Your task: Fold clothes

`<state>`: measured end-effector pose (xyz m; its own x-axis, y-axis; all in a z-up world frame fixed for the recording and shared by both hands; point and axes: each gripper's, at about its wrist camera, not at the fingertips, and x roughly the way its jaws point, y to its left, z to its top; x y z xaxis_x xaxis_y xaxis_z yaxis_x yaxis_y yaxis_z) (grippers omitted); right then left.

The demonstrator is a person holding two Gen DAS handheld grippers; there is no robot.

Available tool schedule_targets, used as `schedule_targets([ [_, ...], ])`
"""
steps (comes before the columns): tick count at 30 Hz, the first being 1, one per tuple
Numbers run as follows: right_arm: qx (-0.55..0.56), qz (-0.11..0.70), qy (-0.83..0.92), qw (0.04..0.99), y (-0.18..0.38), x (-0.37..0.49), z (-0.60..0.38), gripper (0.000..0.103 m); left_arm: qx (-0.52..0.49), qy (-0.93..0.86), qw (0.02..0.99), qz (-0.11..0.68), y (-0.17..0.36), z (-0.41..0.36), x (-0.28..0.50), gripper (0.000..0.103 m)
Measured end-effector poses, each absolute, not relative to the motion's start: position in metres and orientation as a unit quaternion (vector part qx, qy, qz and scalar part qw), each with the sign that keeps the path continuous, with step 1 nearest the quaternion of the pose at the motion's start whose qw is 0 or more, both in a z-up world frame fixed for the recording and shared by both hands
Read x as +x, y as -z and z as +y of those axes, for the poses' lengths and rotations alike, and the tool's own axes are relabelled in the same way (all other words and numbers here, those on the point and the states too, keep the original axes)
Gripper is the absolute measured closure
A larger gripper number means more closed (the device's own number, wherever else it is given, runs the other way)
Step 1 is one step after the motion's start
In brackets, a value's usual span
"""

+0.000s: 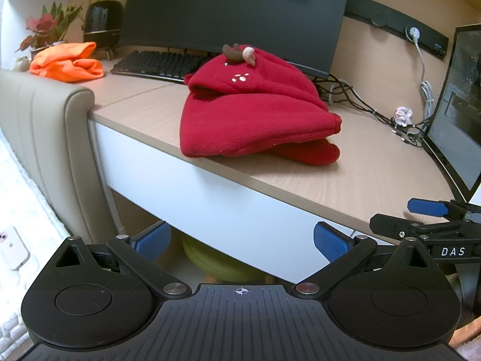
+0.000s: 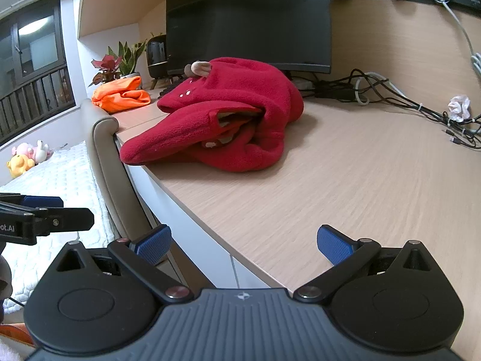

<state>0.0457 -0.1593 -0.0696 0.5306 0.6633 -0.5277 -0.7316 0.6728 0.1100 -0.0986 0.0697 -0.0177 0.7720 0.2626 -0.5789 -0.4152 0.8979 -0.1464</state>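
Red fleece (image 1: 255,111) lay bundled at the tabletop's (image 2: 345,180) front edge, just before the monitor (image 1: 234,12), likely left there for easy reach. Both grippers hung short of it, off that edge: the left gripper (image 1: 240,240) and right gripper (image 2: 243,243) each had jaws wide apart and empty, apparently poised to begin or just finished. Orange cloth (image 1: 67,61) sat well left of the fleece, by the plant (image 1: 48,30). Inner layers of the fleece were hidden in its folds, so how neatly it was folded was unclear.

Dark monitor (image 1: 237,15), black keyboard (image 1: 156,63), potted plant (image 1: 48,30), tangled cables (image 2: 390,93) on wooden desk (image 2: 345,180).
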Motion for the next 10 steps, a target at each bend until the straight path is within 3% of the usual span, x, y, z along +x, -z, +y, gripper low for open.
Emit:
schedule_targets([
  [10, -0.066, 0.278, -0.402, 0.870, 0.0719, 0.0509, -0.1588, 0.000, -0.143, -0.180, 0.929, 0.290, 0.0206, 0.0715, -0.0931, 0.000],
])
